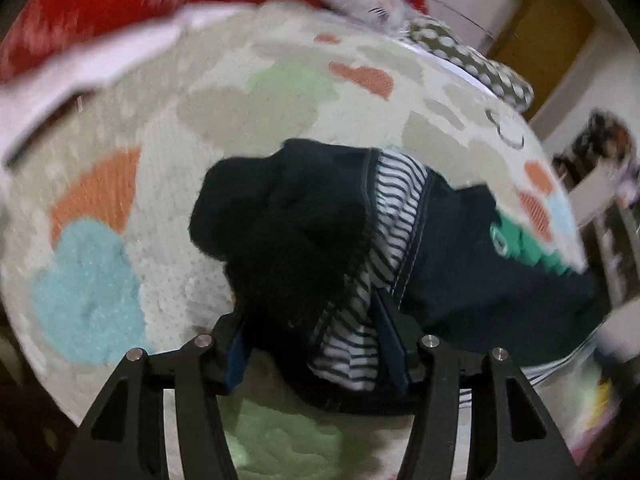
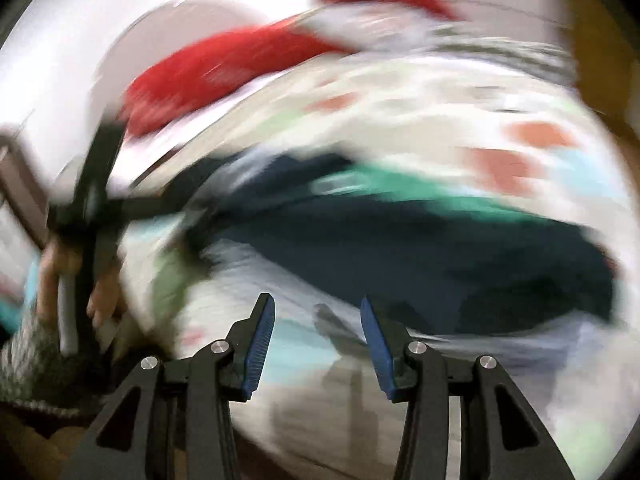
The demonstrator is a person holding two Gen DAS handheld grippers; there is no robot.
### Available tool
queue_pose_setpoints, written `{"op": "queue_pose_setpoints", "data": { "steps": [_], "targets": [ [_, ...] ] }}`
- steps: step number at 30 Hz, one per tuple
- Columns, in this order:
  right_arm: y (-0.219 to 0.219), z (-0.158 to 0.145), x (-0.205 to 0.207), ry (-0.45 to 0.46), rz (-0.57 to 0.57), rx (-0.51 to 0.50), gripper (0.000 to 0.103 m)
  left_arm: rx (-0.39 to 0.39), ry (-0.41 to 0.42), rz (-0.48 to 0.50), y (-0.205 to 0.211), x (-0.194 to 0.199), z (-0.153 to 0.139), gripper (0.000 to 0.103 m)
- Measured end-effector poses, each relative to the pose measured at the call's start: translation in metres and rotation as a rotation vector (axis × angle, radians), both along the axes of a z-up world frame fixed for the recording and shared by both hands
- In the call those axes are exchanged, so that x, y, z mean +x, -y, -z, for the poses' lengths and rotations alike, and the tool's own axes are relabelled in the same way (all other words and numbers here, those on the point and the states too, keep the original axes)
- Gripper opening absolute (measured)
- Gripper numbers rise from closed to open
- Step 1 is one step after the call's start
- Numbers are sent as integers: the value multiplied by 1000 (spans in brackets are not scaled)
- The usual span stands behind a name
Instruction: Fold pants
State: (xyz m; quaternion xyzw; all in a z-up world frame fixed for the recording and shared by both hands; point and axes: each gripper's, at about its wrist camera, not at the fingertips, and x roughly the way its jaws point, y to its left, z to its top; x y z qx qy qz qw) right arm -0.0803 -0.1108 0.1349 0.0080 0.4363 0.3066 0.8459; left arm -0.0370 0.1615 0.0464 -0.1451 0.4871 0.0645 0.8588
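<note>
The dark navy pants (image 1: 304,232) lie crumpled on a cream bedspread (image 1: 168,152), their striped lining (image 1: 392,208) and a green patch (image 1: 520,240) showing. My left gripper (image 1: 312,320) has its jaws apart with bunched pants fabric lying between the blue pads; I cannot tell whether they are clamped on it. In the blurred right wrist view the pants (image 2: 400,236) lie spread ahead. My right gripper (image 2: 318,320) is open and empty, just short of the pants' near edge. The left gripper tool and the hand holding it (image 2: 92,216) show at the left.
The bedspread has orange, teal and green patches. A red cushion (image 1: 120,4) and a dotted pillow (image 1: 472,60) lie at the far edge. A brown door (image 1: 548,28) and shelves (image 1: 608,148) stand beyond the bed. The right wrist view is heavily motion-blurred.
</note>
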Motion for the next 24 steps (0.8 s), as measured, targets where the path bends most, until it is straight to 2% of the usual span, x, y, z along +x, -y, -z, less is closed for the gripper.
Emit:
{"op": "queue_pose_setpoints", "data": {
  "steps": [2, 5, 6, 7, 9, 11, 13, 15, 16, 17, 18, 21, 24],
  "targets": [
    [48, -6, 8, 32, 154, -17, 49, 46, 1, 7, 10, -3, 1, 58],
    [104, -9, 29, 27, 346, -32, 53, 32, -1, -8, 8, -3, 3, 58],
    [117, -8, 37, 29, 394, -23, 57, 24, -4, -13, 7, -2, 3, 59],
    [126, -6, 45, 25, 432, -11, 65, 21, -6, -15, 6, -1, 3, 59],
    [141, 7, 65, -16, 490, 63, 68, 30, -9, -15, 7, -1, 2, 61],
    [144, 25, 80, -95, 502, 159, 70, 55, -9, -17, 5, 0, 3, 65],
    [139, 44, 89, -161, 509, 205, 70, 76, -9, -24, 6, -1, 5, 73],
    [127, 52, 87, -150, 517, 193, 71, 65, -16, -47, 2, 0, 9, 75],
    [122, 51, 89, -138, 504, 183, 51, 46, -17, -58, -1, 0, 10, 75],
    [119, 49, 91, -150, 484, 193, 18, 31, -23, -69, -3, -1, 9, 75],
    [120, 47, 92, -173, 467, 224, 18, 20, -30, -81, -4, -2, 7, 75],
    [133, 29, 85, -100, 484, 217, 17, 7, -31, -97, 0, -2, 2, 75],
    [147, 23, 83, -88, 504, 231, 17, 39, -42, -90, 10, 2, 9, 77]
  ]
}}
